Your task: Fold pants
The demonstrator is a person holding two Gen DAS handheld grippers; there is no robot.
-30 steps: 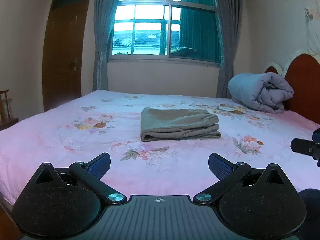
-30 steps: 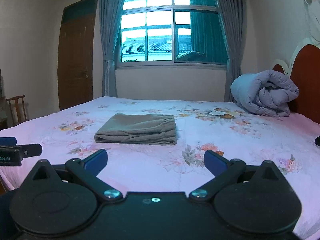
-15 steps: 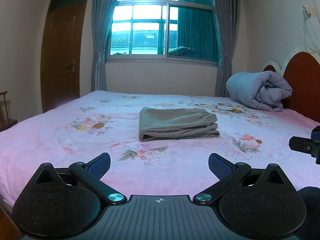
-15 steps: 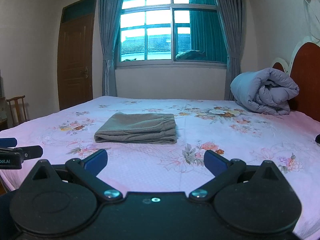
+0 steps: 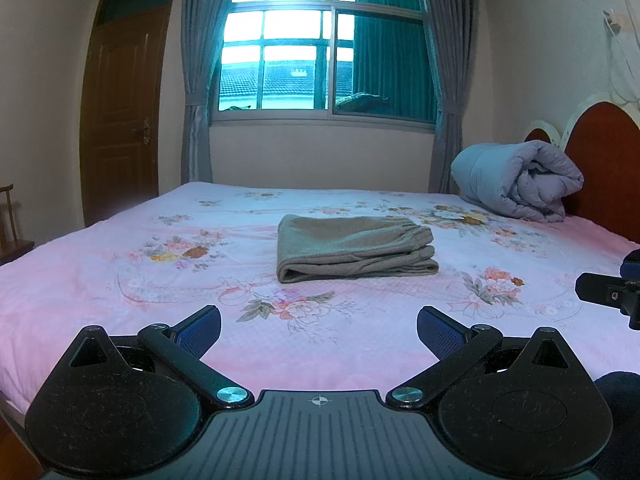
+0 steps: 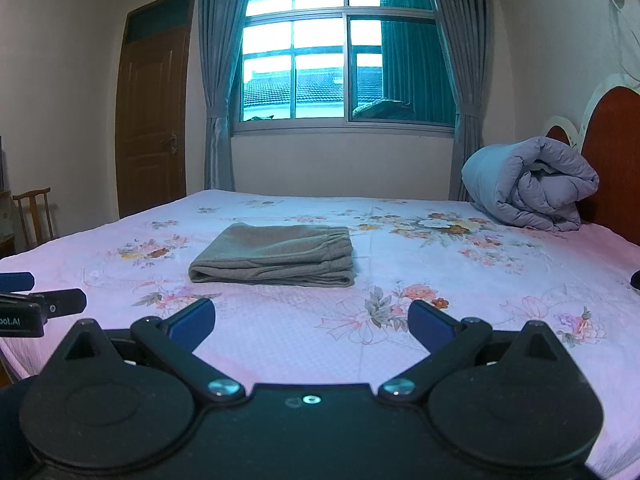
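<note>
Nearest to us, along the bottom of the left wrist view, our left gripper [image 5: 318,326] has its fingers [image 5: 200,326] spread wide and grasping nothing; only pink sheet shows between them. In the right wrist view our right gripper [image 6: 312,318] is the same, fingers [image 6: 430,320] released and empty. Each tool also appears at the edge of the other's frame, level with the bed's near side and well apart from the cloth.

Past the fingertips lies a bare stretch of the bed [image 5: 100,280], its floral sheet flat. Beyond that, at the centre of the left view and a little left of centre in the right view, sit the pants [image 5: 354,248], a grey-brown stack of several layers. The folded edge faces us, and the gathered waistband lies on top toward the right.

We judge the folding finished, so the step in hand is to leave the stack alone and hold clear. Doing it well means keeping both tools low and back on our side, fingers spread, with no sweep across the sheet that could drag the stack. If we did tidy anything, it would be the slightly uneven layers at the right end, pressed from above, not pinched.

Farthest back, at the right of the frame, a rolled duvet [image 5: 520,180] rests against the headboard [image 5: 608,160], with the window [image 5: 320,52] behind the bed.
</note>
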